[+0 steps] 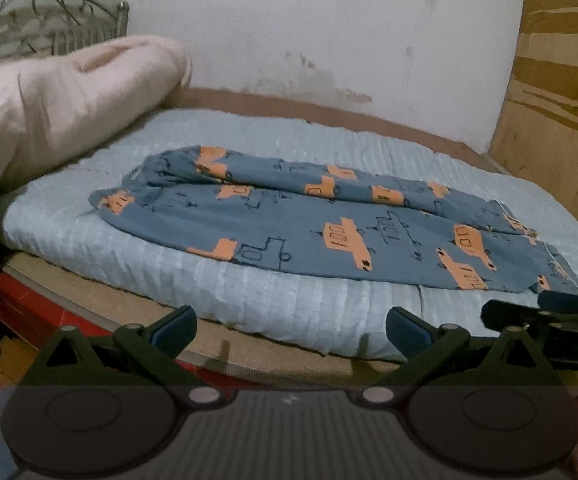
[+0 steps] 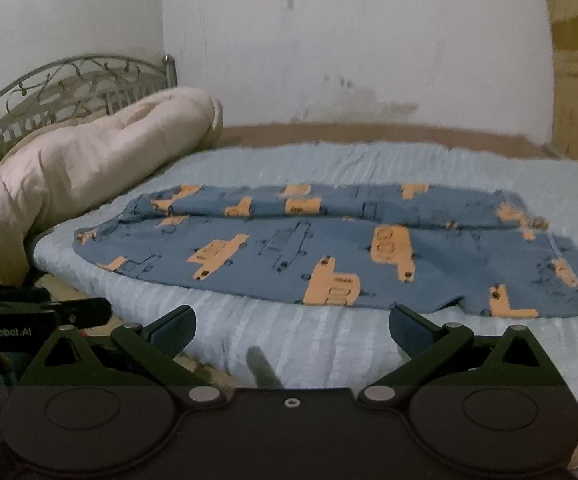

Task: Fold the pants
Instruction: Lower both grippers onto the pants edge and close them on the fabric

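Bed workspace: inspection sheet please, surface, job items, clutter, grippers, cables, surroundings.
Surface: pale blue quilted pad on the bed, wrinkled.
Job's things: blue pants with orange vehicle print, lying lengthwise on the pad, one leg folded over the other along the far side.
Clutter: rolled cream comforter at the left end.
Grippers: left gripper and right gripper both open, jaws short of the pad's near edge, holding nothing.
Cables: nothing seen.
Surroundings: stained white wall, metal headboard, wooden panel at right.
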### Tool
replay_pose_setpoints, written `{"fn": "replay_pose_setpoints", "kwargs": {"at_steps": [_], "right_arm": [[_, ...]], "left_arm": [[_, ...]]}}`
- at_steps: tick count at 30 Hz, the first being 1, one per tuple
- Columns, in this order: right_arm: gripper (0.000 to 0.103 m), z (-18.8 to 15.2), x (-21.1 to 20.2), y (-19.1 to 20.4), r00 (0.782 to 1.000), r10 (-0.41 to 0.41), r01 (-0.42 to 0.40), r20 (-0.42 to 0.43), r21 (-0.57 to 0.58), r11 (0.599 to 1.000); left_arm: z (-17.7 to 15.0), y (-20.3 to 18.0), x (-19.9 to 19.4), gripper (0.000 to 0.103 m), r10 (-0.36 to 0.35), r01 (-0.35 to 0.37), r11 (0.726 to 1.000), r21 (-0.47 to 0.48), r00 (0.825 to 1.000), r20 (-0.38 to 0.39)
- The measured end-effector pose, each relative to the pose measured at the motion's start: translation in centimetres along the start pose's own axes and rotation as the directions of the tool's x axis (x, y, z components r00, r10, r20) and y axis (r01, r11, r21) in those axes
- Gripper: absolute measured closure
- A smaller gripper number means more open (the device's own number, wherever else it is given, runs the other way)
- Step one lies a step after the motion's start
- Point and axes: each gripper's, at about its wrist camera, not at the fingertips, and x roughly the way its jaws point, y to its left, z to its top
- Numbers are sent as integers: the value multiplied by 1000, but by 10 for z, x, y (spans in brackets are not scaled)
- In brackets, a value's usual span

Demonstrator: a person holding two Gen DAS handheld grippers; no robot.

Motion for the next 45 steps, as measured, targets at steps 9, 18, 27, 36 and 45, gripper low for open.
{"fn": "replay_pose_setpoints", "kwargs": {"at_steps": [9, 18, 27, 36, 45], "right_arm": [[1, 27, 22, -6, 993, -69, 72, -100, 36, 997], [1, 43, 30, -19, 993, -87, 90, -74, 45, 995], [1, 55, 49, -26, 994, -85, 88, -65, 51, 995], [1, 105, 89, -37, 992, 47, -21, 118, -206, 978], [1, 153, 191, -56, 962, 247, -272, -120, -291, 917]], "left_arm": [[36, 17, 8, 1, 21, -21, 999, -34, 1000, -10], [65, 32, 19, 1, 70, -71, 996, -50, 997, -21], [106, 45, 51, 1, 133, -132, 991, 35, 990, -34], [175, 79, 115, 1, 206, -210, 960, 185, 978, 44], [217, 92, 205, 1, 103, -94, 926, 367, 995, -3]]}}
